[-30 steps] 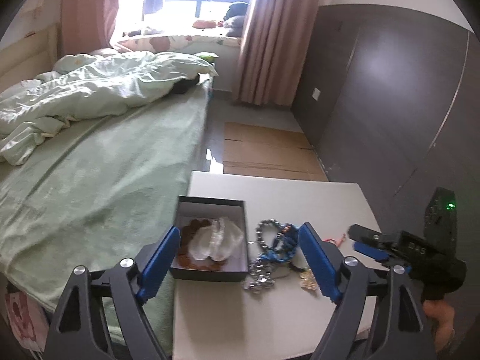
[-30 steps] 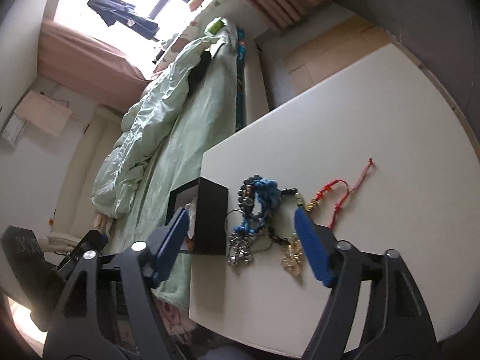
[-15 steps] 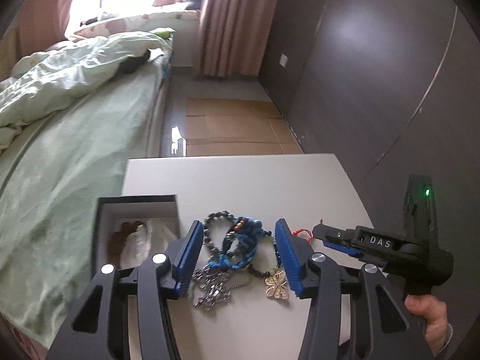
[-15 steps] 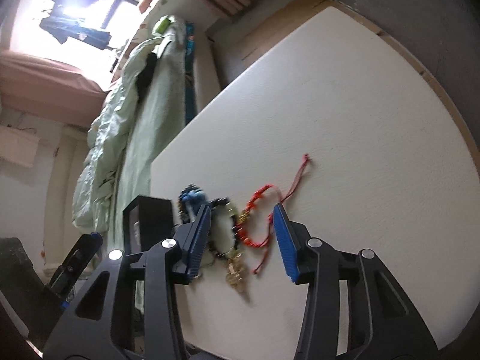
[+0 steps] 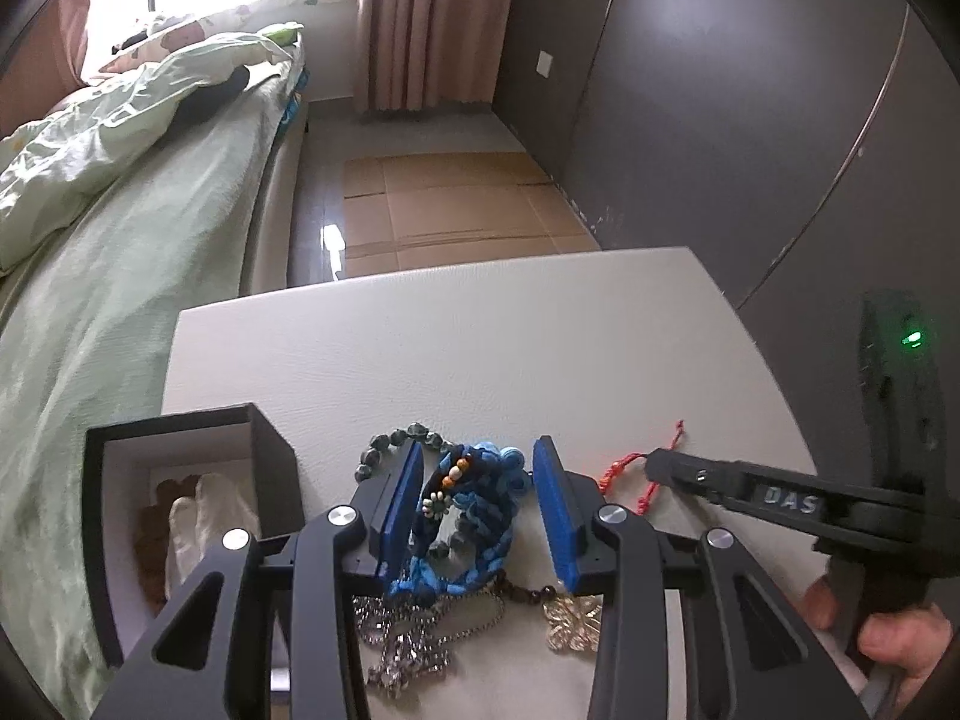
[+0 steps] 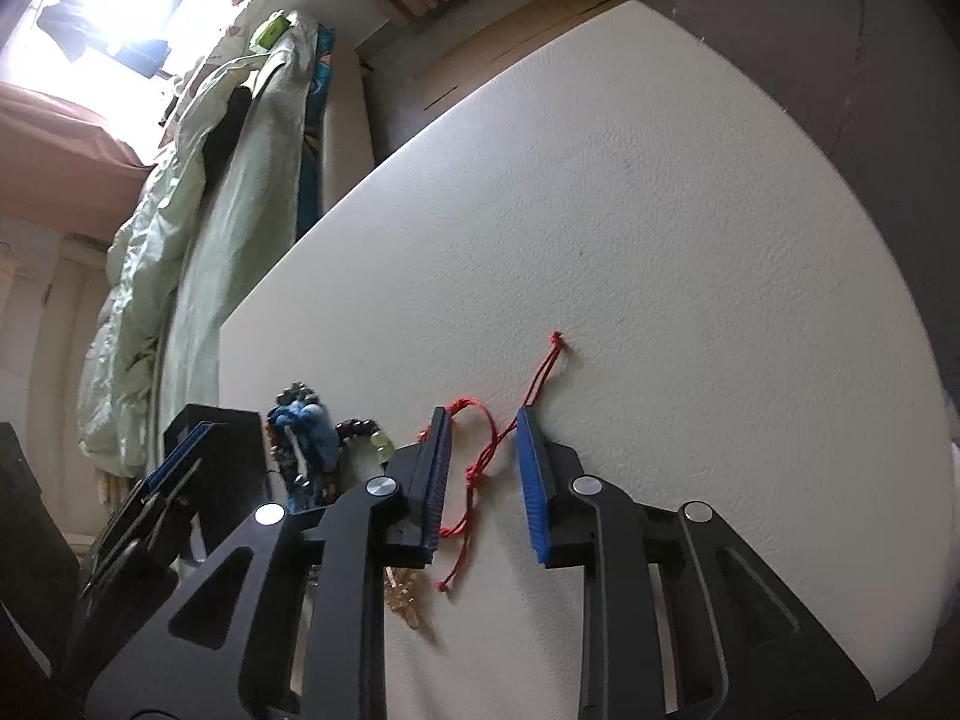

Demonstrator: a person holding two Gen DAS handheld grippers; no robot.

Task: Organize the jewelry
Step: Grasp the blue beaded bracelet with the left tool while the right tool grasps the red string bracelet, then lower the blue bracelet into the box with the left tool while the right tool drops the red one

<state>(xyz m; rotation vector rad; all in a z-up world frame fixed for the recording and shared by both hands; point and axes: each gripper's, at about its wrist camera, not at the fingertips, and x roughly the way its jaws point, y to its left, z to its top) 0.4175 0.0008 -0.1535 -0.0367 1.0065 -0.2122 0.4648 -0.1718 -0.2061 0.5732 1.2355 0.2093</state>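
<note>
Left gripper (image 5: 477, 501) low over the jewelry pile on the white bench (image 5: 480, 348), jaws part open, blue pads either side of the blue braided bracelet (image 5: 480, 516). Pads not visibly touching it, nothing gripped. The bracelet has small orange and white beads on one strand. A dark green bead bracelet (image 5: 396, 441) curves out from under it toward the far side. Nearer the camera, a silver chain (image 5: 414, 630) lies tangled between the gripper's arms, and a gold filigree piece (image 5: 573, 618) sits just right of it, partly hidden by the right finger.

Black open box (image 5: 180, 516) at the bench's left edge, just beside the pile; white lining, with something brown and a clear wrapped item inside, can't tell what.

Right gripper (image 6: 483, 480) also down at bench level, jaws part open, straddling the red string bracelet (image 6: 480, 456). The cord loops between the pads and looks to touch the left one; not clamped. One knotted tail runs out ahead on the bench, another trails back toward the camera. Left wrist view shows the right gripper's tip (image 5: 666, 462) at the same red cord, just right of the pile.

Bed with green bedding (image 5: 120, 210) alongside the bench's left side; cardboard sheet (image 5: 450, 204) on the floor beyond.
</note>
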